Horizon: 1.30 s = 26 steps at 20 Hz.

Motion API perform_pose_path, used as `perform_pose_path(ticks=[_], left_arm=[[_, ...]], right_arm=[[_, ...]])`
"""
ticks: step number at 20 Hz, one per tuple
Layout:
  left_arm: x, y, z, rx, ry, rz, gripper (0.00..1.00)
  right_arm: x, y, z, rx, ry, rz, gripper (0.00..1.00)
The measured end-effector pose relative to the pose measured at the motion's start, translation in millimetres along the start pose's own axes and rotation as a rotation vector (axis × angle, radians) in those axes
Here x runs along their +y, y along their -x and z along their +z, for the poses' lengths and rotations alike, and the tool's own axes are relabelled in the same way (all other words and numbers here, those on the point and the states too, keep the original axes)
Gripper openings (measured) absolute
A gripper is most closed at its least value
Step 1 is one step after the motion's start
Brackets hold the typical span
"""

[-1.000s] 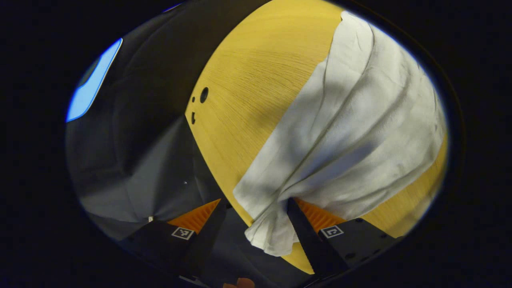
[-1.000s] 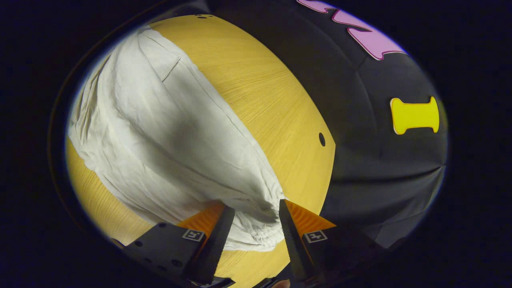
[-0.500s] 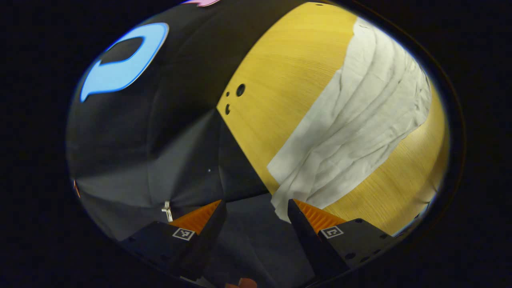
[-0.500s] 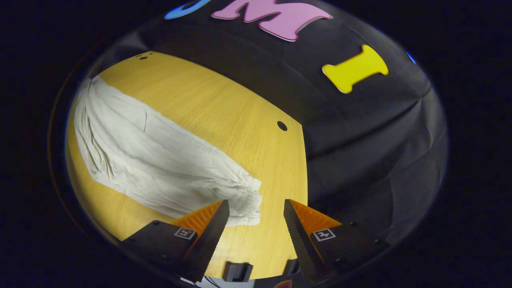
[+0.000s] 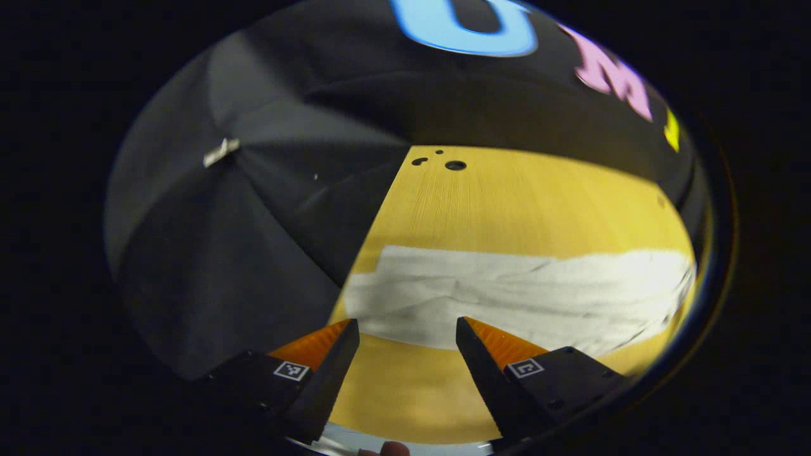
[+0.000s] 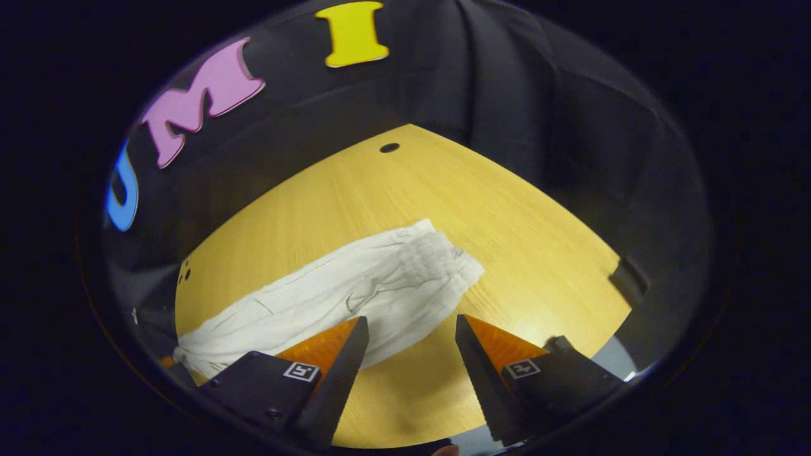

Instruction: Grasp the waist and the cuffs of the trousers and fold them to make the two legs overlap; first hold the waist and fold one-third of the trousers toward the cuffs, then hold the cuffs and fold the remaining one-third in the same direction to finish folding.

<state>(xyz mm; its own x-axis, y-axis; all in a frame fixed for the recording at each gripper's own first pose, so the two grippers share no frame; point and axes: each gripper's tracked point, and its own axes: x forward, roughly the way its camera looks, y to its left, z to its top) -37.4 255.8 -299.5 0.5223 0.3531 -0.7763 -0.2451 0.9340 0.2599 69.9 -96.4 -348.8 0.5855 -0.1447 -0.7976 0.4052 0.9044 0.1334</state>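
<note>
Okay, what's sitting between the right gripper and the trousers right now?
Nothing but bare table. In the right gripper view, the open right gripper hangs just short of the trousers, with wood showing in the gap.

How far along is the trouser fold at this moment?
Done: the trousers lie as one long narrow strip on the table, so the legs look overlapped. In hand: nothing; the left tongs and right tongs are open, clear of the cloth. Left: both thirds. The gathered waist lies flat, not yet folded toward the cuffs.
</note>
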Motion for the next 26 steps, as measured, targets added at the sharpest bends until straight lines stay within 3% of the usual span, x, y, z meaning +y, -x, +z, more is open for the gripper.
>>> perform_pose_path(ticks=[3,7,9,10,12,13,14,16,20,21,22,23,24,26], left_arm=[[-7,-1,-12,0.032,0.301,-0.089,0.98],[-10,-4,-25,0.055,0.467,-0.099,0.96],[-8,-11,-32,0.072,0.507,-0.096,0.92],[-6,-13,-36,0.085,0.509,-0.085,0.96],[-5,-21,-42,0.107,0.518,-0.081,0.96],[-8,-24,-45,0.117,0.522,-0.083,0.92],[-9,-26,-45,0.125,0.524,-0.084,0.96],[-13,-31,-45,0.141,0.524,-0.081,0.96],[-17,-41,-43,0.154,0.516,-0.072,0.96],[-18,-42,-43,0.155,0.510,-0.071,0.96],[-17,-44,-41,0.155,0.511,-0.074,0.96],[-19,-44,-40,0.151,0.514,-0.078,0.96],[-19,-44,-38,0.150,0.529,-0.087,0.96],[-20,-44,-35,0.161,0.596,-0.104,0.96]], right_arm=[[-9,-21,-6,0.030,-0.190,0.008,0.90],[-17,-49,-9,0.065,-0.357,-0.005,0.90],[-17,-59,-6,0.073,-0.403,-0.003,0.90],[-14,-63,1,0.063,-0.422,0.004,0.90],[-11,-71,9,0.065,-0.450,0.007,0.90],[-10,-73,12,0.066,-0.461,0.005,0.90],[-8,-76,13,0.074,-0.465,0.000,0.90],[-10,-81,14,0.095,-0.459,-0.046,0.89],[-18,-79,6,0.147,-0.466,-0.076,0.71],[-16,-81,2,0.168,-0.463,-0.055,0.48],[-13,-82,1,0.177,-0.493,-0.019,0.42],[-13,-86,2,0.155,-0.537,-0.008,0.12],[-11,-88,0,0.144,-0.569,0.000,0.06],[-10,-89,1,0.126,-0.588,0.009,0.06]])
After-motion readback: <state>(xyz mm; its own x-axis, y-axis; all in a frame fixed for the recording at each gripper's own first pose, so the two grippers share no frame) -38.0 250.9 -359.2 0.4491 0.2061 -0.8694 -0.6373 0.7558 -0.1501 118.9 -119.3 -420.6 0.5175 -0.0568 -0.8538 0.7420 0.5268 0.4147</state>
